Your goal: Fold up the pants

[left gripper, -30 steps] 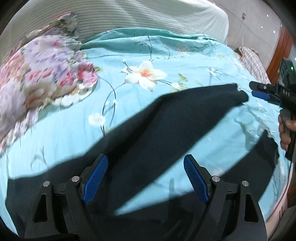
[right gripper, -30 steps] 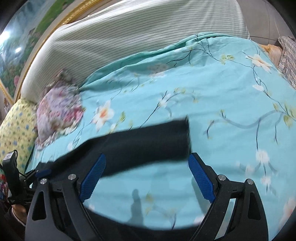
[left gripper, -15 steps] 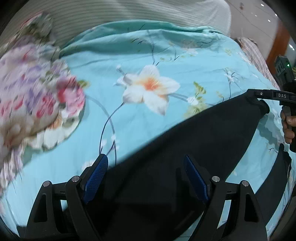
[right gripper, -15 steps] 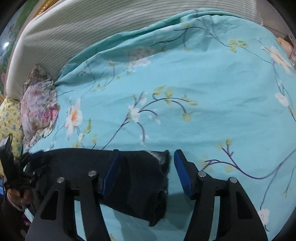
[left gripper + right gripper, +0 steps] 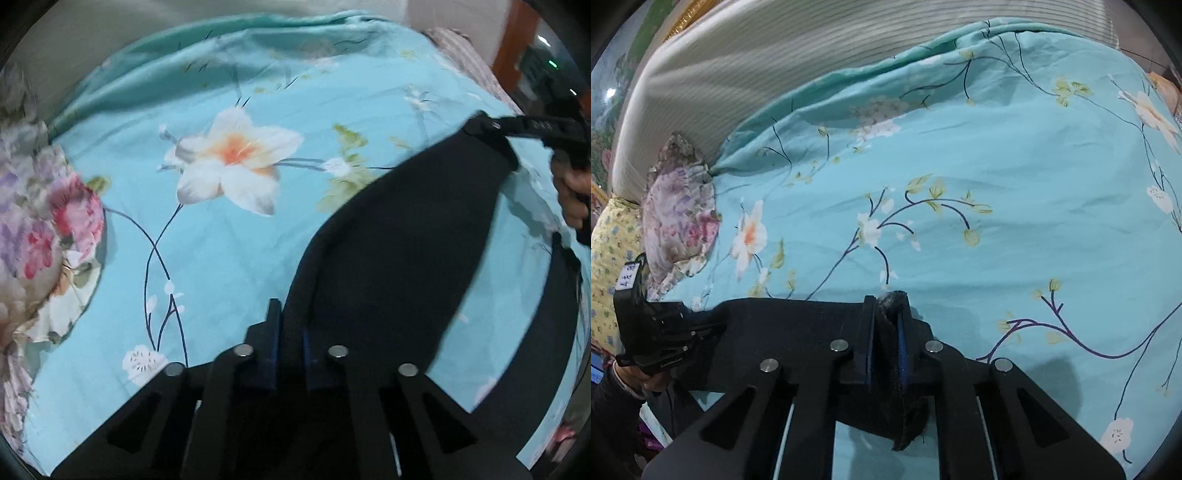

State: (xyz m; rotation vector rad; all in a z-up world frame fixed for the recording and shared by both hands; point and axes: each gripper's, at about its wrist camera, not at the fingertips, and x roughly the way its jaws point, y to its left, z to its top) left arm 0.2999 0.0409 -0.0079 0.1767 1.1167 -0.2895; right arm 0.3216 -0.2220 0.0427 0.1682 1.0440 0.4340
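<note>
Over the bed's turquoise floral sheet [image 5: 1015, 192], the black pants [image 5: 399, 243] hang stretched between both tools. Left gripper [image 5: 290, 332] has its fingers pinched tight on one edge of the fabric, and right gripper [image 5: 886, 328] is clamped just the same on the other end, a tuft poking up between its blue pads. Floral pillow [image 5: 40, 236] sits off to the left.
</note>
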